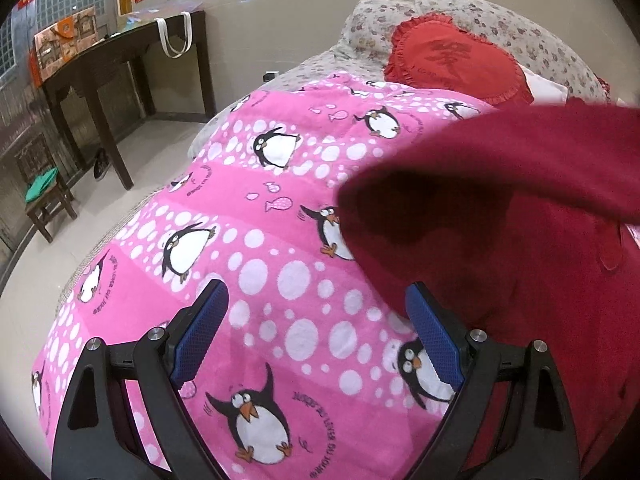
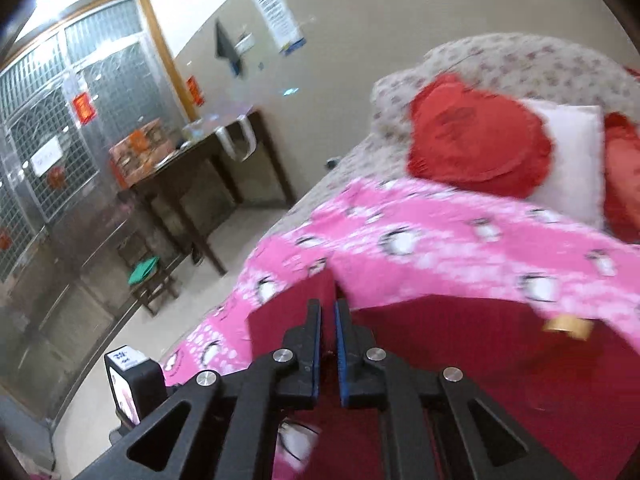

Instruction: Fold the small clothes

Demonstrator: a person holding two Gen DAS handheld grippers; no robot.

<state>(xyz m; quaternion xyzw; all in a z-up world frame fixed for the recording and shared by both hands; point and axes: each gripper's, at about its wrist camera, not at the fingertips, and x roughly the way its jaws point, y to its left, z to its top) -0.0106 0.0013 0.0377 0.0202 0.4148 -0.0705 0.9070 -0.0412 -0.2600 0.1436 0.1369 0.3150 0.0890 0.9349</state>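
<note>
Crimson cloth, the small garment point(image 1: 520, 248), lies on the pink penguin blanket point(image 1: 256, 240) toward the bed's near right part. The right claw point(image 2: 328, 316) is clenched on a fold of it, lifting that flap over the rest, so a fold looks underway. The left claw point(image 1: 316, 304) hangs released above bare blanket beside the garment's edge. Next, the flap wants laying flat, edges matched. Open blanket lies left; cushions point(image 1: 456, 56) sit well beyond.
</note>
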